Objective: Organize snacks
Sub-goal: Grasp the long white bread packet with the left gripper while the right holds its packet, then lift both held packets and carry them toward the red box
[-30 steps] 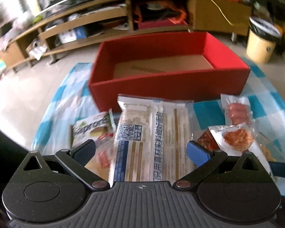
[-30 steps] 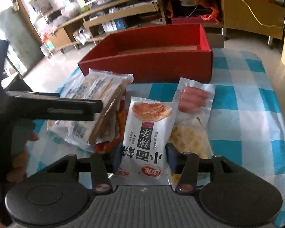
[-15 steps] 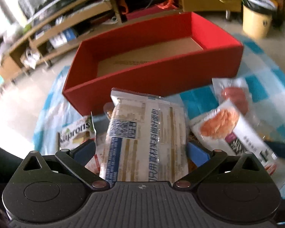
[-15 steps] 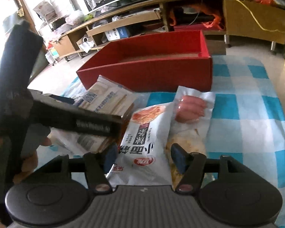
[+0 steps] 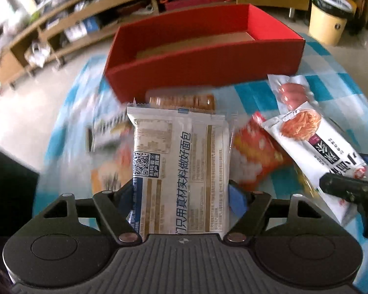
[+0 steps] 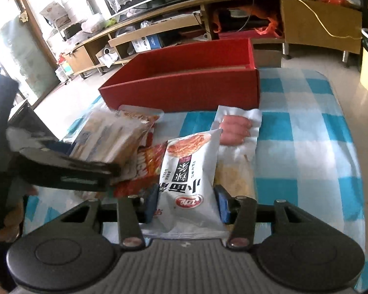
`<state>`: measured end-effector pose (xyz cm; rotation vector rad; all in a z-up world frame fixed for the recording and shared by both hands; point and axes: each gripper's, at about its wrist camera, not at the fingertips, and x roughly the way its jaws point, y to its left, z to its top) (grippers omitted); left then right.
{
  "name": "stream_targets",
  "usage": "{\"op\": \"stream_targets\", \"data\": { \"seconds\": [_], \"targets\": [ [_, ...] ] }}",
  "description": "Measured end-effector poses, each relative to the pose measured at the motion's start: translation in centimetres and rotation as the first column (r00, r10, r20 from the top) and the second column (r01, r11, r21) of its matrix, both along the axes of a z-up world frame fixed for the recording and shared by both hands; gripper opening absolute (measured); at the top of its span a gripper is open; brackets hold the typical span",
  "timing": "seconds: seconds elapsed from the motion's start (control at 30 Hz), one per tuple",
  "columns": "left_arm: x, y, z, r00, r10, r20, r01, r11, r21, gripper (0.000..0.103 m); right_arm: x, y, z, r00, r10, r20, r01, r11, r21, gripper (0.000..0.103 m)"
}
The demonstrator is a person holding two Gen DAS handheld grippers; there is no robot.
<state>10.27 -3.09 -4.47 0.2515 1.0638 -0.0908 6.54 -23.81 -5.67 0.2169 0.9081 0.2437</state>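
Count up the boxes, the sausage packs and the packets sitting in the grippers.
Red box: 1
Sausage pack: 1
Packets in grippers: 2, the bread packet in the left gripper and the noodle-snack packet in the right gripper, both sets of jaws closing on them
Total: 4

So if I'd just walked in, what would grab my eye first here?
Probably the big red box, open and empty at the far end of the blue-checked cloth. In front of it lies a heap of snack packets. Each gripper is closing on one: the left gripper on a white bread packet, the right gripper on a white noodle-snack bag.
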Motion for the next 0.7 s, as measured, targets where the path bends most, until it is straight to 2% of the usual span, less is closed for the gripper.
{"op": "stream_targets", "data": {
  "seconds": [0.1, 0.3, 0.37, 0.47, 0.53, 0.7],
  "targets": [
    [-2.7, 1.4, -0.5, 1.000, 0.005, -0.025, -0.007, 0.999, -0.049, 0.081, -2.1, 0.9, -0.1, 1.000, 0.015, -0.004, -0.015, 1.000, -0.013, 0.045],
    [-4.3, 1.5, -2.2, 1.000, 0.001, -0.031, -0.002, 0.999, -0.041, 0.086, -3.9, 3.6, -2.1, 0.996, 0.075, -0.052, -0.079, 0.993, -0.089, 0.045],
    [-4.2, 1.1, -2.0, 1.000, -0.001, -0.009, 0.001, 1.000, -0.028, 0.094, -3.5, 3.8, -2.1, 0.996, 0.073, -0.051, -0.078, 0.991, -0.112, 0.049],
    [-4.1, 0.7, -1.7, 0.999, -0.003, 0.035, 0.003, 1.000, -0.009, 0.100, -3.2, 4.0, -1.8, 0.997, 0.065, -0.027, -0.068, 0.990, -0.121, 0.057],
    [-4.3, 0.8, -1.9, 0.999, 0.005, 0.031, -0.004, 1.000, -0.014, 0.102, -2.9, 4.4, -1.6, 0.998, 0.064, -0.018, -0.066, 0.987, -0.144, 0.063],
    [-4.6, 2.1, -2.3, 0.999, 0.033, -0.002, -0.033, 0.999, -0.036, 0.102, -3.5, 6.0, -1.1, 0.996, 0.085, 0.009, -0.081, 0.974, -0.212, 0.063]
  ]
}}
